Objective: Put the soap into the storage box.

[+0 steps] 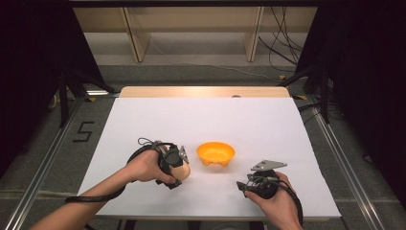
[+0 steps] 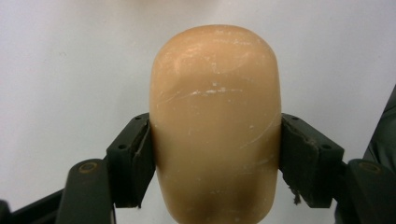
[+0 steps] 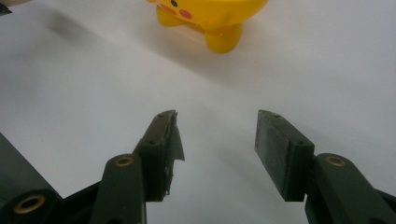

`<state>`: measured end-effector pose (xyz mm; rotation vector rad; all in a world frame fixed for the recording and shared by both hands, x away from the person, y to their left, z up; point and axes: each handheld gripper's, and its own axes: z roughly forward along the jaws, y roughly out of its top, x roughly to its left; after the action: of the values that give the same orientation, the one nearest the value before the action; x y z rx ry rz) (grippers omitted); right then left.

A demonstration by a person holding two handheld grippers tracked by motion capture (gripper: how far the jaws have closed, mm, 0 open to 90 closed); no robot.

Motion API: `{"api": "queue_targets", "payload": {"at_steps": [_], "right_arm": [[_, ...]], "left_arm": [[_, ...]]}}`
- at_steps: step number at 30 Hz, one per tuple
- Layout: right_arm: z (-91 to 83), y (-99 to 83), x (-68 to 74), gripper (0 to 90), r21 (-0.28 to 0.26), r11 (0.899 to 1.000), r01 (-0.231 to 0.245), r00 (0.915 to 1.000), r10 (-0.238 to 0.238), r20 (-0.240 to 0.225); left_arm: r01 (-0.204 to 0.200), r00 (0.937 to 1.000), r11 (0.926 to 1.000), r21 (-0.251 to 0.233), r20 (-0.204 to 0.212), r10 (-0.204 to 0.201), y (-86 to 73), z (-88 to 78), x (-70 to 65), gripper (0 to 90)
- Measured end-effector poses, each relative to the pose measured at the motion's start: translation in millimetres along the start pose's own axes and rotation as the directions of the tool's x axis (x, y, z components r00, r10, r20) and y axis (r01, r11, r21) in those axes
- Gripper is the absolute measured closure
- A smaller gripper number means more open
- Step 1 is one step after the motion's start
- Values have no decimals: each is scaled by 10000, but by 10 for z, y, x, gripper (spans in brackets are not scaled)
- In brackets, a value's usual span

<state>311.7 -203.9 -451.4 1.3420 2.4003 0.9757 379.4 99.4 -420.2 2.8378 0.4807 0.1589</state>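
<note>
A: So, where was the tan thing at that moment?

B: The tan rounded block (image 2: 215,126) sat clamped in the left gripper (image 1: 178,167). In the left gripper view both black jaws pressed flat against its two sides, about midway up, and its domed end stuck out beyond them. Its skin looked scuffed, with pale scratches across it.

A: And from above?

B: In the high view the left hand (image 1: 146,167) held that gripper low over the white table (image 1: 158,120), left of centre near the front edge. The block (image 1: 182,171) poked out toward the right, just beside the orange bowl (image 1: 216,153) but apart from it. I couldn't tell whether the block rested on the table or hung just clear of it.

A: What about the other tool?

B: The right gripper (image 3: 217,140) was released, with nothing in it. In the right gripper view its jaws stood wide apart with bare white table between them. It pointed toward the bowl (image 3: 210,18), which showed yellow stubby feet and a painted red cheek on its side. One pad (image 3: 173,140) looked frayed at its edge.

A: Where was it on the table?

B: In the high view the right hand (image 1: 275,201) held it near the front edge, right of the bowl and well apart from the left gripper.
</note>
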Motion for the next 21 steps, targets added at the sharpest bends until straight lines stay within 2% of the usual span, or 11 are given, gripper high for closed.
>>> {"api": "queue_targets", "payload": {"at_steps": [3,5,11,13,21], "right_arm": [[7,-5,-15,495,-72,9998,177,9998,-176,34],[-1,-1,-4,495,-13,10000,-13,10000,13,16],[-15,4,-6,494,161,9999,48,10000,-49,68],[3,-3,-3,494,-107,9999,-40,10000,40,22],[1,-3,-3,493,-120,9999,-48,10000,48,47]], "left_arm": [[2,10000,9999,-140,-38,-3,9,-6,8,322],[-28,10000,9998,-219,-55,27,15,-13,6,322],[-166,9998,9987,-478,-96,162,34,-29,13,322],[-160,9998,9983,-564,-97,154,38,-28,20,322],[-261,9995,9961,-842,-201,245,52,-29,43,322]]}}
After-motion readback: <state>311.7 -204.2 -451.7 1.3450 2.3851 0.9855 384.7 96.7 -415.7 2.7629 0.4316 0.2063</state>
